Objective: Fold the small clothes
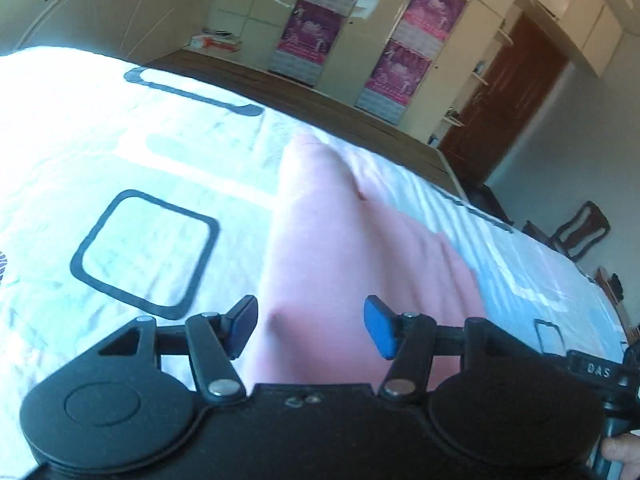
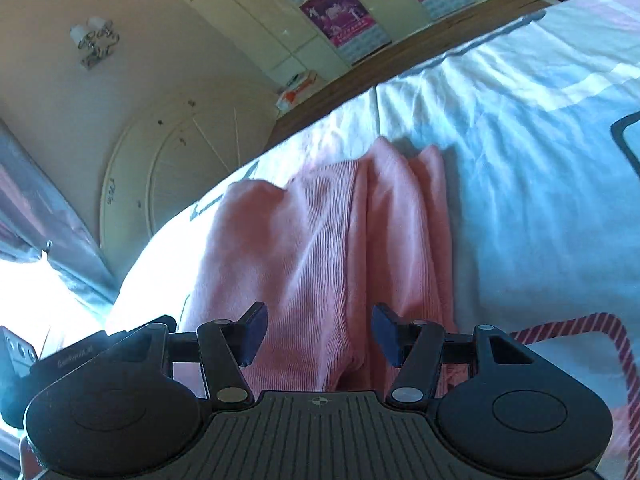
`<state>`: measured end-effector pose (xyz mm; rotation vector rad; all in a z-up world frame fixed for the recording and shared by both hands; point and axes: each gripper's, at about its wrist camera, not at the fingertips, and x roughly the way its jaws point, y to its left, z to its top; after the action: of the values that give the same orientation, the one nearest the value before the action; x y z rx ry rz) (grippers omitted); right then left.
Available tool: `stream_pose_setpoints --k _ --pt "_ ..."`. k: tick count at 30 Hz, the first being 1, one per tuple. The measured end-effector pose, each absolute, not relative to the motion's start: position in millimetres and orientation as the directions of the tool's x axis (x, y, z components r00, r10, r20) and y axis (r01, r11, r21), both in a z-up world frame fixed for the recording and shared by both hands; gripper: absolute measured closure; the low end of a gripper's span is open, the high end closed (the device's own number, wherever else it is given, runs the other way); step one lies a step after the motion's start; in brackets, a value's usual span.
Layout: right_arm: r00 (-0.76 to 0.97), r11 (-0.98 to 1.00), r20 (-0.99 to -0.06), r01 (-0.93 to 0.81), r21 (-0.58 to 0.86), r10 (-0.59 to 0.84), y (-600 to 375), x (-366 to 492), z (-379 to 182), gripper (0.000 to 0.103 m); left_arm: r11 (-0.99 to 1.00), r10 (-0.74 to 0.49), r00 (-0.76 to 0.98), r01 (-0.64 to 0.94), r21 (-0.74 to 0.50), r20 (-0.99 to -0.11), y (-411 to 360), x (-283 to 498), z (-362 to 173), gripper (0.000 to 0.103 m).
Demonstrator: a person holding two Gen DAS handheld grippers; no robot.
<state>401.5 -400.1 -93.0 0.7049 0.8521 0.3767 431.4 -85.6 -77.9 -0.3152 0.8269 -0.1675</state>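
Observation:
A small pink ribbed garment (image 1: 336, 248) lies on the bed's white patterned sheet (image 1: 120, 152). In the right wrist view the garment (image 2: 320, 240) is bunched in long folds running away from the camera. My left gripper (image 1: 310, 326) is open just above the garment's near end, with the cloth showing between the blue pads (image 1: 380, 330). My right gripper (image 2: 318, 334) is open too, hovering over the garment's near edge, holding nothing.
The bed's wooden far edge (image 1: 320, 108) runs behind the sheet. Cream wardrobes with pink posters (image 1: 416, 40) line the far wall, with a brown door (image 1: 504, 96) to the right. A rounded headboard (image 2: 180, 168) stands at the left in the right wrist view.

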Motion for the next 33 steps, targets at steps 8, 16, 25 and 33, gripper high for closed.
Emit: stream_pose_setpoints --k 8,16,25,33 --pt "0.521 0.819 -0.676 -0.083 0.568 0.521 -360.5 419.7 -101.5 0.065 0.922 -0.305 0.623 0.006 -0.386 -0.720 -59.0 450.2 -106.9 0.042" --pt "0.618 0.896 -0.664 -0.173 0.408 0.422 -352.6 404.7 -66.7 0.093 0.923 -0.345 0.628 0.091 -0.374 -0.698 -51.3 453.9 -85.4 0.051" --pt "0.625 0.904 -0.696 -0.034 0.427 0.353 -395.6 375.3 -101.8 0.092 0.937 -0.345 0.566 0.158 -0.312 -0.749 -90.0 465.7 -100.7 0.049" --pt "0.719 0.866 -0.599 -0.006 0.500 0.351 -418.5 423.5 -86.0 0.051 0.931 -0.362 0.586 0.180 -0.318 -0.725 -77.9 504.7 -92.6 0.052"
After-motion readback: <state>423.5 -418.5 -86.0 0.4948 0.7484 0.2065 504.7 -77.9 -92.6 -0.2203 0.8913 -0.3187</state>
